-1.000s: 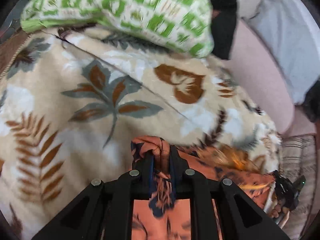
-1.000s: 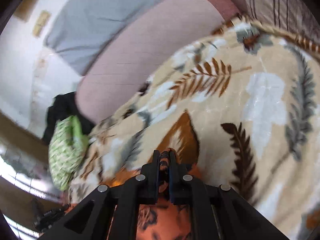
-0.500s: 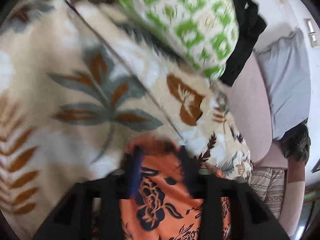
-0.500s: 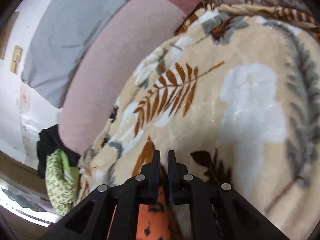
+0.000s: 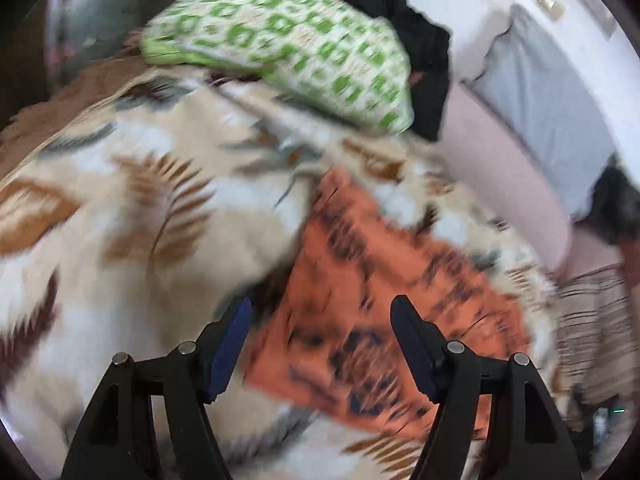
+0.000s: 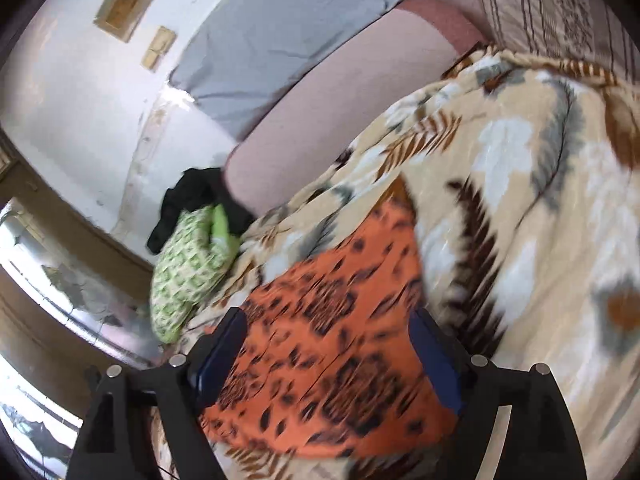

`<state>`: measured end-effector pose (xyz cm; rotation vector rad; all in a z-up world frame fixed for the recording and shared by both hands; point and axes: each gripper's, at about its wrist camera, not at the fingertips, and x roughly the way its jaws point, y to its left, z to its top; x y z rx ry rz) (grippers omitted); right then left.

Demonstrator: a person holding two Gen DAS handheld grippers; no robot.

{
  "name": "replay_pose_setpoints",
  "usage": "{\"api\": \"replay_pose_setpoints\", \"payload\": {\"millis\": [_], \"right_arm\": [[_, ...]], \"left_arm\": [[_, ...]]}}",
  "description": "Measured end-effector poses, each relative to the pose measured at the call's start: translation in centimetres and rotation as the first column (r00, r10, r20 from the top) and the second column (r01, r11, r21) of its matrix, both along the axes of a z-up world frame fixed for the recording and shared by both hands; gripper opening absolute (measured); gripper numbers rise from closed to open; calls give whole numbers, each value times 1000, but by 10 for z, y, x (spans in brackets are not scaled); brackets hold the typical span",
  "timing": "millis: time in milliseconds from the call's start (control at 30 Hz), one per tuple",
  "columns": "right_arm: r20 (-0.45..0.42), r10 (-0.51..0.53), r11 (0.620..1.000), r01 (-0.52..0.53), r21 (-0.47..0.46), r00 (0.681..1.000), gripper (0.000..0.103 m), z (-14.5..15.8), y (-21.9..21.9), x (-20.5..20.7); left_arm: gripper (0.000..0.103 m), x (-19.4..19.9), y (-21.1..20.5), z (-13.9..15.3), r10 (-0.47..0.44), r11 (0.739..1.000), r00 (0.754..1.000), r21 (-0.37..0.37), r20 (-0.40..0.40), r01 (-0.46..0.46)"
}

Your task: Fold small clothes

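1. Two grippers have both let go: a second ago the left gripper (image 5: 320, 312) and the right gripper (image 6: 326, 324) each had their fingers pressed together on a bunched edge of the orange garment (image 5: 360, 280); their jaws have just been opening, and the fingers now stand spread with nothing pinched.
2. The orange garment, printed with dark flowers, lies flat on the leaf-patterned blanket (image 5: 140, 200) that covers the bed. In both wrist views it shows between and beyond the spread fingers, but the pads do not press on it.
3. Compared with the earlier frames, more of the garment is in sight: then only a gathered corner showed at the fingertips, now a broad spread-out panel does.
4. Beyond the garment, at the far edge of the blanket, lies a green-and-white patterned pillow (image 5: 288, 48), with a black cloth (image 5: 420, 52) bunched just behind it.
5. To the right of the garment in the left wrist view, a pink bolster (image 5: 512, 184) runs along the blanket's edge, with a grey pillow (image 5: 548, 96) against the wall behind it.
6. Both views are smeared by motion blur, so the garment's print, folds and exact outline are hard to make out. Its near edge is cut off behind the gripper bodies.
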<state>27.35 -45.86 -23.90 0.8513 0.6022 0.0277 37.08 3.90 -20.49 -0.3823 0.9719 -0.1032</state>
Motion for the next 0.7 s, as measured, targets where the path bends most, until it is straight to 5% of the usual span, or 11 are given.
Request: {"api": "replay_pose_setpoints", "payload": {"millis": [100, 167, 233, 367, 433, 500, 700], "right_arm": [[-63, 79, 997, -80, -9, 995, 81, -11, 30, 1], [-80, 78, 994, -84, -67, 994, 66, -13, 43, 0], [-97, 96, 989, -106, -100, 991, 40, -17, 50, 4], [-234, 80, 986, -111, -122, 969, 29, -53, 43, 16], [-292, 82, 987, -119, -110, 953, 6, -68, 39, 19], [-313, 73, 984, -120, -134, 947, 3, -70, 36, 17], [-307, 101, 990, -126, -63, 946, 8, -68, 28, 9]], "left_arm": [[73, -17, -15, -23, 46, 995, 999, 91, -17, -44], [73, -18, -15, -36, 84, 979, 996, 189, -37, -75], [75, -15, -10, -50, 99, 970, 994, 226, -39, -87], [77, -16, 0, -68, 105, 968, 992, 237, -73, -85], [77, -19, -8, -68, 74, 946, 996, 321, -54, -53], [77, -19, -9, -69, 67, 940, 996, 337, -53, -45], [75, -34, 3, -56, 127, 973, 991, 200, -36, -117]]}}
